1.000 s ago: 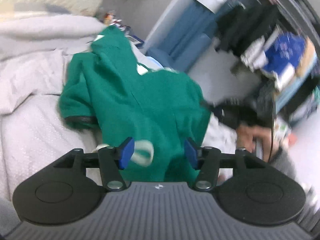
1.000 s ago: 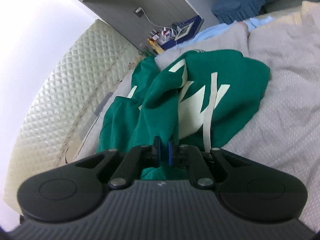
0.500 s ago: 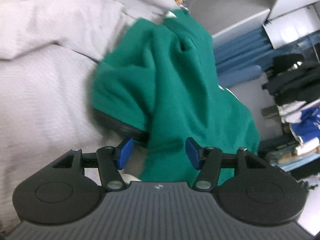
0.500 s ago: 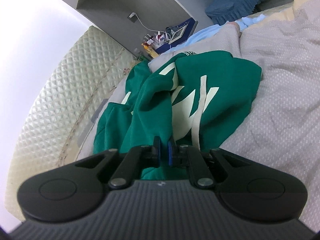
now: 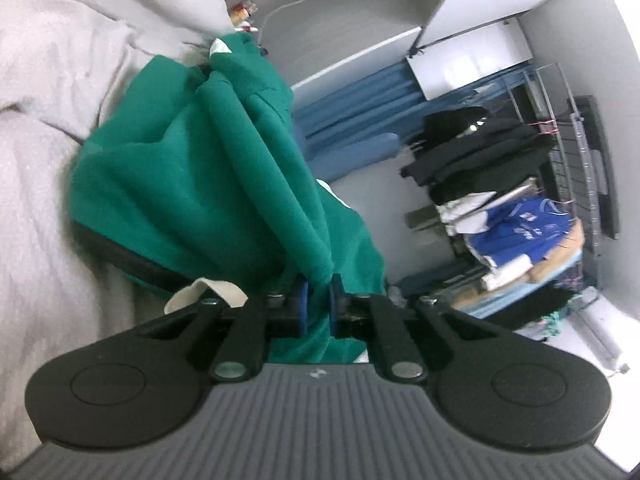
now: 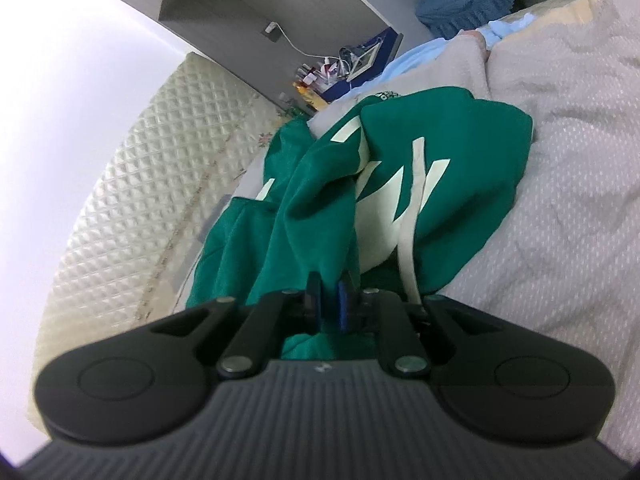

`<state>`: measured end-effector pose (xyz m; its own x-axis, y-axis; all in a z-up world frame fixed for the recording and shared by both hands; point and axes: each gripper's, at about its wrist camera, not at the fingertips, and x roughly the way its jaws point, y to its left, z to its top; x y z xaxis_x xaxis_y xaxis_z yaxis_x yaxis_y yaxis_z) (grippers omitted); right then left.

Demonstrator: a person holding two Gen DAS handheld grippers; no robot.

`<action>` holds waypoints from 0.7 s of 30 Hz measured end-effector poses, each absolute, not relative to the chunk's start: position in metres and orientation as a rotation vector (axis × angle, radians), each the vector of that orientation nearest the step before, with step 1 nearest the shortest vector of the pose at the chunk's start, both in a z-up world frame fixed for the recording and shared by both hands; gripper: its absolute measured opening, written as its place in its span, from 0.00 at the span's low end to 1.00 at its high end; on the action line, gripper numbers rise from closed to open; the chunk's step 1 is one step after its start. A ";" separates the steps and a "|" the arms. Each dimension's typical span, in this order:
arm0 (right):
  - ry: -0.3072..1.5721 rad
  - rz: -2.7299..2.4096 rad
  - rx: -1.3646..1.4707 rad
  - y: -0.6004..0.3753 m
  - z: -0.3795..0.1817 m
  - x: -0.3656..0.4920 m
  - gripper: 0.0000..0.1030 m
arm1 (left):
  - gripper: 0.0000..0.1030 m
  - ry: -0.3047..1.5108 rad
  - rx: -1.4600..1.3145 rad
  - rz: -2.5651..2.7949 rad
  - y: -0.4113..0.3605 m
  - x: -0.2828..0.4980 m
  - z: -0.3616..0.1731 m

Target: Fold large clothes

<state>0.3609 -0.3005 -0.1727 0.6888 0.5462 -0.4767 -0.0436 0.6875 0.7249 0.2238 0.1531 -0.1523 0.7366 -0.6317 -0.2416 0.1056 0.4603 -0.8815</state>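
Observation:
A large green hoodie (image 5: 192,184) with cream lettering and a cream drawstring (image 6: 406,248) lies crumpled on the grey bed cover (image 5: 40,200). In the left wrist view, my left gripper (image 5: 318,292) has its jaws closing, and a thick fold of the green fabric is pinched between the blue pads. A black ribbed hem shows at the garment's lower left. In the right wrist view, my right gripper (image 6: 330,292) grips another fold of the hoodie (image 6: 460,184); its jaws are easing open slightly, with the cloth still pressed between the pads.
A quilted cream headboard (image 6: 132,200) runs along the left. A cluttered bedside shelf (image 6: 340,72) stands behind the bed. Beyond the bed's edge are a blue curtain (image 5: 352,120) and a rack piled with clothes (image 5: 500,200). Bedding (image 6: 560,200) spreads to the right.
My left gripper has rolled, moved in on the hoodie and gone from wide open to clamped on a green fold. The right gripper has kept its hold and hardly moved.

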 end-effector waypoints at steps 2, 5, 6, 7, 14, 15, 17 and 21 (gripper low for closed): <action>0.754 0.364 0.763 -0.300 -0.173 0.359 0.25 | 0.10 0.594 -1.016 -0.522 0.155 0.218 -0.151; 0.773 0.356 0.772 -0.300 -0.174 0.363 0.69 | 0.11 0.592 -1.020 -0.534 0.157 0.210 -0.151; 0.775 0.361 0.774 -0.299 -0.175 0.364 0.71 | 0.12 0.598 -1.020 -0.538 0.158 0.206 -0.153; 0.778 0.369 0.773 -0.298 -0.176 0.366 0.72 | 0.12 0.609 -1.025 -0.537 0.158 0.210 -0.155; 0.852 0.338 0.756 -0.293 -0.191 0.382 0.72 | 0.60 0.671 -1.075 -0.456 0.158 0.247 -0.186; 0.865 0.330 0.747 -0.291 -0.194 0.386 0.72 | 0.60 0.688 -1.070 -0.446 0.156 0.255 -0.189; 0.897 0.315 0.723 -0.286 -0.201 0.395 0.72 | 0.60 0.726 -1.048 -0.440 0.150 0.269 -0.197; 0.958 0.333 0.696 -0.276 -0.216 0.411 0.72 | 0.51 0.750 -0.970 -0.435 0.138 0.287 -0.202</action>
